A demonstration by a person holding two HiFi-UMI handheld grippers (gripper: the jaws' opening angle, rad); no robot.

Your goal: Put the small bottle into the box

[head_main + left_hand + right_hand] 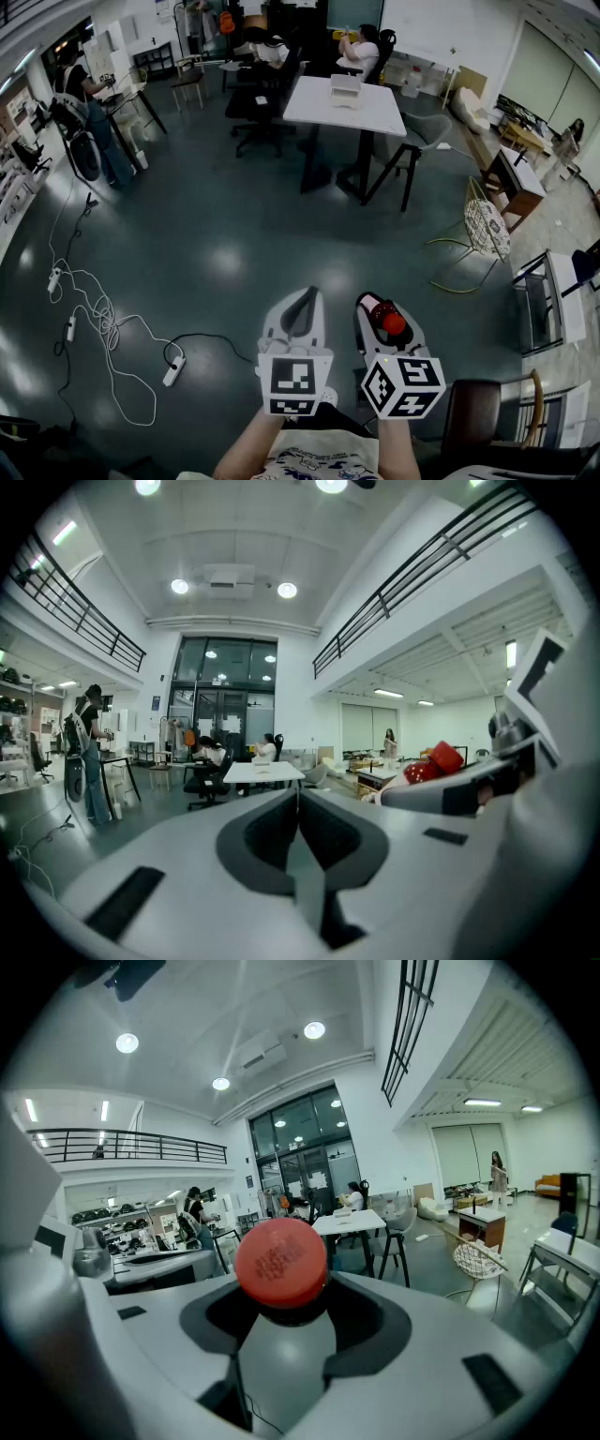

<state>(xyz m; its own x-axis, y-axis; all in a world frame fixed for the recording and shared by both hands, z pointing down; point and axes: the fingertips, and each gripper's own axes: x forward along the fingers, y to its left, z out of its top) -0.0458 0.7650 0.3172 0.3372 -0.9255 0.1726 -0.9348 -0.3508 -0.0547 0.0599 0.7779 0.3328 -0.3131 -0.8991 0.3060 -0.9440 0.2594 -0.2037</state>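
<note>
**Bottle gripped in your right claw; left claw closed and empty**

Your right gripper [281, 1299] sits low and right of centre in the head view. Its jaws press on the small white plastic bottle with a round red cap [279, 1262]. The cap stands out past the jaw tips, and the pale body runs back between them.

Your left gripper [304, 296] is just beside it on the left, jaws meeting tip to tip with nothing between them.

Both hover above the glossy dark grey floor [234, 216], which lies bare across the middle of the frame.

- **Lower left:** white power strips and looping cables [103, 323] trail over the floor.
- **Upper centre:** a white rectangular table with black legs [352, 108] stands well apart from both claws.
- **Right edge:** a pale wire-frame chair [487, 228] stands there.
- **Lower right:** a brown-seated chair [473, 411] is near your right claw.
</note>
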